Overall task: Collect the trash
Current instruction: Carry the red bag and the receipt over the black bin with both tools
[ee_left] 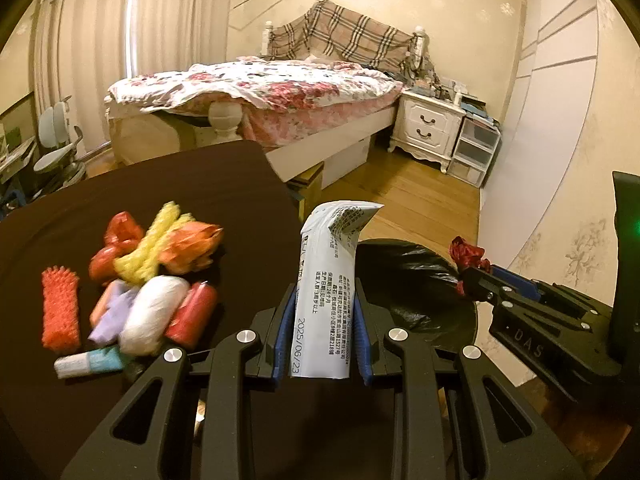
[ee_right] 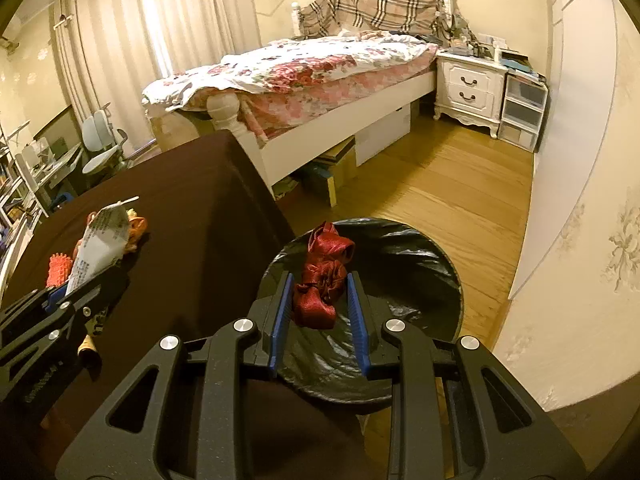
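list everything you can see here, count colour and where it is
white wrapper: 1, white with black print, upright in the left gripper
red crumpled wrapper: 1, dark red, in the right gripper above the bin
trash bin: 1, black liner, on the floor beside the table
table: 1, dark brown cloth
trash pile: several pieces, red, orange, yellow, white, purple, on the table
bed: 1, floral cover, far side
nightstand: 1, white, beside the bed
drawer unit: 1, translucent, by the nightstand
left gripper: black, blue pads, shut
right gripper: black, blue pads, shut
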`<state>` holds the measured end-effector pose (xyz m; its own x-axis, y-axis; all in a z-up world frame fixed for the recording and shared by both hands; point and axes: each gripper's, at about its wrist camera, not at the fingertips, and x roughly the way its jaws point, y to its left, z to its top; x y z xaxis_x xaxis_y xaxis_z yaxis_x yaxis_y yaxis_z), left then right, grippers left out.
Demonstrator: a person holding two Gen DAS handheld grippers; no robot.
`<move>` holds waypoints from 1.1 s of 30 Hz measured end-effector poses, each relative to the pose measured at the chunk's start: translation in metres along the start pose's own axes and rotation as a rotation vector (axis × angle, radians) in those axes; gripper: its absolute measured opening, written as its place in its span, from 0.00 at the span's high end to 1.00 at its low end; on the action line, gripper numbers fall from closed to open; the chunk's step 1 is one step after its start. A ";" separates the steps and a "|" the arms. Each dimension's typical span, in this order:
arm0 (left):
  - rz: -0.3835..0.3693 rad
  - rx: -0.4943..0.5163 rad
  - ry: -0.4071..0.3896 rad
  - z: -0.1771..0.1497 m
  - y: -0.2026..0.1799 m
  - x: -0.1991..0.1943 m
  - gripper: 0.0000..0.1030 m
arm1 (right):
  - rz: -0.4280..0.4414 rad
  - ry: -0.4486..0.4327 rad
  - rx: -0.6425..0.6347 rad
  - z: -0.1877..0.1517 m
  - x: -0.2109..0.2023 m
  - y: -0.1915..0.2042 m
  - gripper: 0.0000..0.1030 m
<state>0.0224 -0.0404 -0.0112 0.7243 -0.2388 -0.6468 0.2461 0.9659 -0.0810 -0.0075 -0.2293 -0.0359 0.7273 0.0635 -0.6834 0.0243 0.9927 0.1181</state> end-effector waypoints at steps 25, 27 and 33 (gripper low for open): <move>0.012 0.068 0.062 0.003 -0.044 0.047 0.59 | -0.070 -0.002 0.067 0.009 0.033 -0.043 0.65; 0.014 0.062 0.047 0.004 -0.042 0.045 0.41 | -0.079 -0.004 0.071 0.008 0.033 -0.045 0.61; 0.027 0.036 0.025 0.005 -0.037 0.036 0.28 | -0.094 -0.010 0.086 0.009 0.029 -0.049 0.54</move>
<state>0.0427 -0.0849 -0.0276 0.7150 -0.2094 -0.6671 0.2500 0.9676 -0.0357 0.0183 -0.2767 -0.0550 0.7256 -0.0313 -0.6874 0.1514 0.9817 0.1151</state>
